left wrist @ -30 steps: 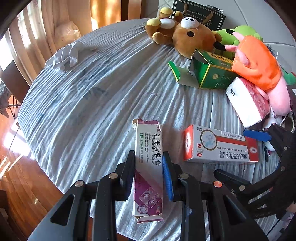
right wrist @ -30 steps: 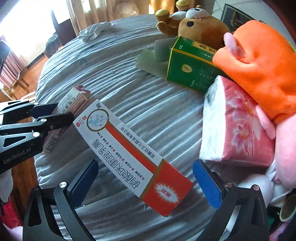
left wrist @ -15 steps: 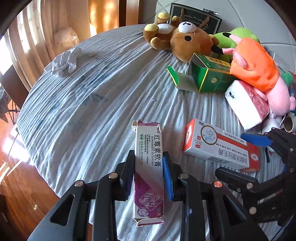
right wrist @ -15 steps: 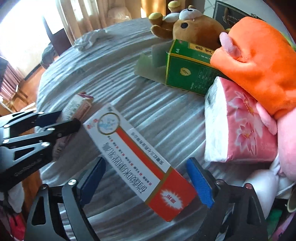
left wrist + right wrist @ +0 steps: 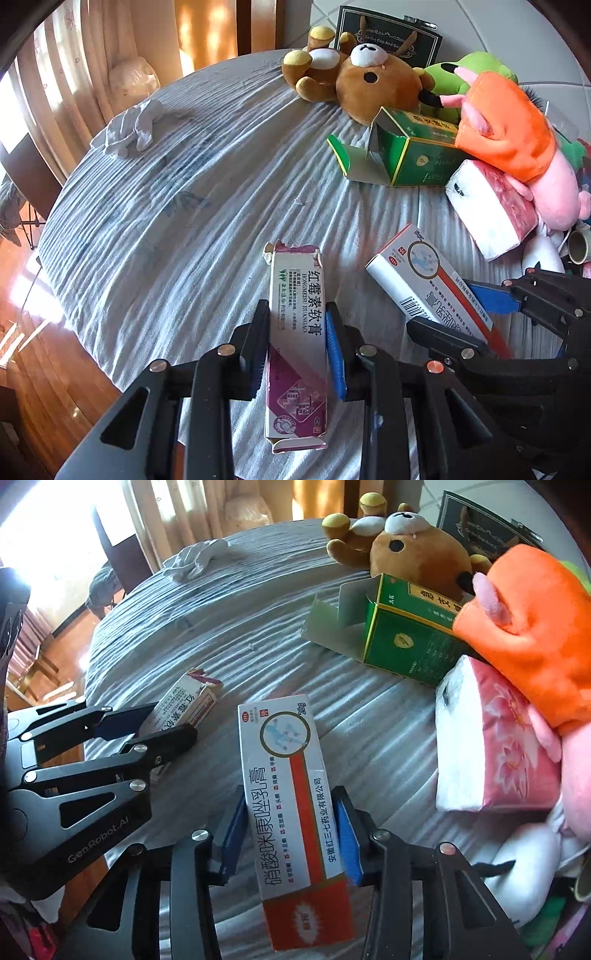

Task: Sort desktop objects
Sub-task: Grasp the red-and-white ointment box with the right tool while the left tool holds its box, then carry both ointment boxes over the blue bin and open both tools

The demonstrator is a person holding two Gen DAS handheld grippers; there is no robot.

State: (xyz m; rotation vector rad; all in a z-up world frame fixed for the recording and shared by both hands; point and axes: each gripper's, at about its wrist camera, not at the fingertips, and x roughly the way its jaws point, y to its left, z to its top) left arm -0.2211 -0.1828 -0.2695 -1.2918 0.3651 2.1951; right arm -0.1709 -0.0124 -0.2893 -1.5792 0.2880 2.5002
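My left gripper (image 5: 297, 332) is shut on a long white and purple ointment box (image 5: 297, 328) with a torn far end, held lengthwise over the near edge of the round table. My right gripper (image 5: 290, 816) is shut on a white and red ointment box (image 5: 291, 805), also held lengthwise above the cloth. The red box shows in the left wrist view (image 5: 424, 280) to the right of the purple one, with the right gripper (image 5: 461, 317) around it. The purple box (image 5: 184, 705) and left gripper (image 5: 155, 727) show at left in the right wrist view.
The table has a striped grey-white cloth (image 5: 207, 206). At the far right lie a brown plush bear (image 5: 362, 85), an open green carton (image 5: 410, 155), an orange and pink plush (image 5: 517, 136) and a pink tissue pack (image 5: 491, 210). A white glove (image 5: 133, 127) lies far left.
My right gripper has closed on the red and white box, turned it lengthwise and lifted it off the cloth. My left gripper still holds the purple box and has risen slightly.
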